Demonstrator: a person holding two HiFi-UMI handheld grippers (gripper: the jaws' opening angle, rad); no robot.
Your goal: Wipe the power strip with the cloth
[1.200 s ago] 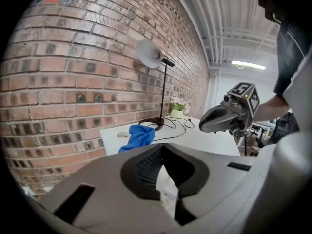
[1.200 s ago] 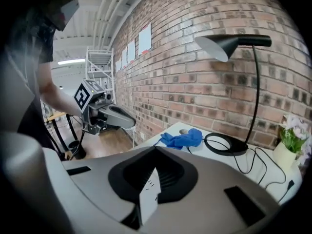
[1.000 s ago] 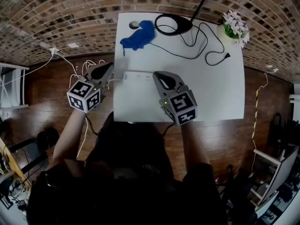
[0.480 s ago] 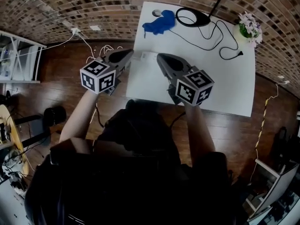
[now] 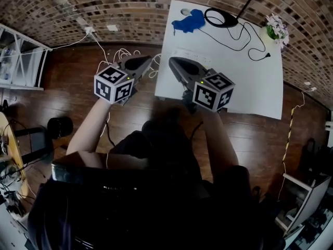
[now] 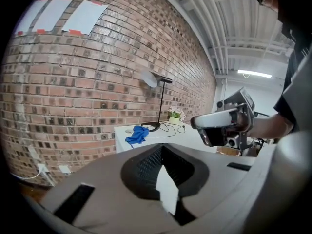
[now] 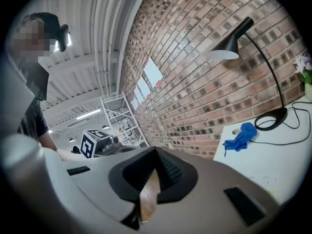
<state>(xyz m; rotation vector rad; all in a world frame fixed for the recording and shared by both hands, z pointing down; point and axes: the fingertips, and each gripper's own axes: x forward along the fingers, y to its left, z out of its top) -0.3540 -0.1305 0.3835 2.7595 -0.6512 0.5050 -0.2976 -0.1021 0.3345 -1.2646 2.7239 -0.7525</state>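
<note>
**A:** What's taking up the most room in your shot right now?

**B:** Mostly the wooden floor (image 5: 78, 119), which is filling the whole near and left side. The white table (image 5: 250, 87) is sitting on the right, with its far edge up against the brick wall (image 5: 104, 9).

**A:** And where are you holding the tools?

**B:** You're holding the left gripper (image 5: 148, 61) over the floor, just left of the table's left edge. The right gripper (image 5: 173, 62) is hanging just inside that same edge, near the table's near-left corner. They're side by side, both pointing toward the far wall.

**A:** Are you gripping anything?

**B:** Nope, in each gripper view your jaws are clenching tight on themselves. The pads are meeting and only a sliver of background is showing past them.

**A:** Ok, and the rest of the stuff?

**B:** The black lamp (image 5: 221, 19) is standing at the table's far edge, and its cable is trailing right to a plug (image 5: 267, 55). The power strip (image 5: 193, 53) is lying on the left part of the table, just beyond your right gripper's tip. It's white on white, so it's only faintly showing. The blue cloth (image 5: 190, 21) is lying bunched up at the far-left corner, just left of the lamp base and well apart from both grippers. The flowers (image 5: 276, 29) are sitting at the far-right corner.
</note>
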